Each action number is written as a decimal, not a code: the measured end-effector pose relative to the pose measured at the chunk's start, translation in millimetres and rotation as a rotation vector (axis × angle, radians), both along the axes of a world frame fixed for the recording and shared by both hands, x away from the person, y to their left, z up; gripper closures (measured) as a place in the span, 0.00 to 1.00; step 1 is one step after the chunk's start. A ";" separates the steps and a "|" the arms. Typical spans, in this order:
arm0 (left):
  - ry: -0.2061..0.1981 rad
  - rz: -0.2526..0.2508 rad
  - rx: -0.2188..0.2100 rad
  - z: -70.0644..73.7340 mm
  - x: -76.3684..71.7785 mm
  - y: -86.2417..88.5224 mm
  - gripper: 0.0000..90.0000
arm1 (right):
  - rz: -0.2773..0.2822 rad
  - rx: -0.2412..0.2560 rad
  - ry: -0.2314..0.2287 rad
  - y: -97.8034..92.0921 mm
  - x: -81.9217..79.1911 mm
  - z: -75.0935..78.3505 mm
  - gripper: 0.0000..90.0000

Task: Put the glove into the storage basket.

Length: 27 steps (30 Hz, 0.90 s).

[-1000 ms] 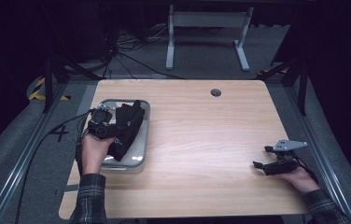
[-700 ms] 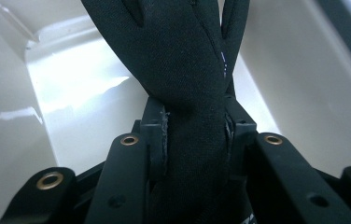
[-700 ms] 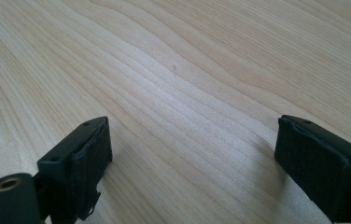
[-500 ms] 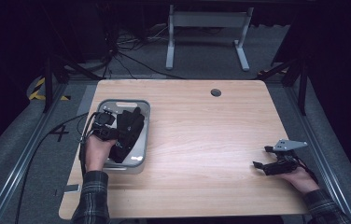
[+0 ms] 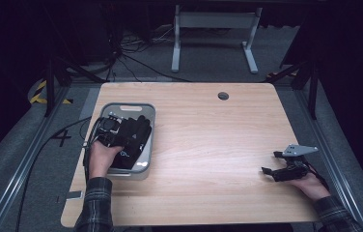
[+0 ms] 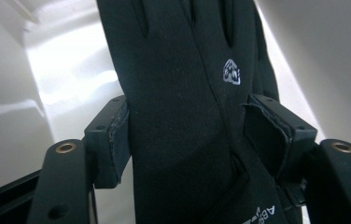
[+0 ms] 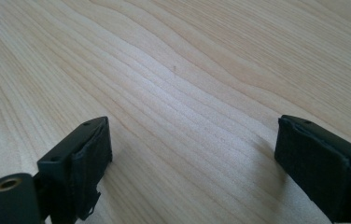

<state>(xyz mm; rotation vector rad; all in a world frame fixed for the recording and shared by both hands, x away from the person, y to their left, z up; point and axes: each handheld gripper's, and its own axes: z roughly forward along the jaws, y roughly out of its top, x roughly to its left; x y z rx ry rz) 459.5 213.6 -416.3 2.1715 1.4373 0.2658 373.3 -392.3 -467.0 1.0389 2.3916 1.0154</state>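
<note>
A black glove (image 5: 130, 141) with a small white logo lies flat in the grey tray (image 5: 149, 112) at the table's left side. My left gripper (image 5: 117, 140) sits low over the tray; in the left gripper view its jaws stand apart on either side of the glove (image 6: 183, 107), pads (image 6: 117, 135) at its edges, and the fabric between them is smooth and unbunched. My right gripper (image 5: 272, 163) rests near the table's right front edge, open, with bare wood between its pads (image 7: 89, 158).
The wooden table (image 5: 208, 145) has a round cable hole (image 5: 223, 95) near its far edge. A metal frame (image 5: 213, 34) and cables lie on the floor beyond. A cable (image 5: 49, 145) trails off the table's left side.
The glove has settled lower and flatter into the tray, and the left hand has drawn slightly toward the person. The right gripper has not moved.
</note>
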 end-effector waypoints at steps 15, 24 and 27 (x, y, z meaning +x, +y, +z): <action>-0.127 0.005 -0.046 33.5 -11.7 -7.6 0.16 | 0.000 0.000 0.000 0.0 0.0 0.0 0.13; -0.167 -0.069 -0.077 49.3 -17.3 -38.1 0.09 | 0.000 0.000 0.000 0.0 0.0 0.0 0.13; -0.182 -0.108 -0.099 56.8 -20.9 -54.9 0.09 | 0.000 0.000 0.000 0.0 0.0 0.0 0.13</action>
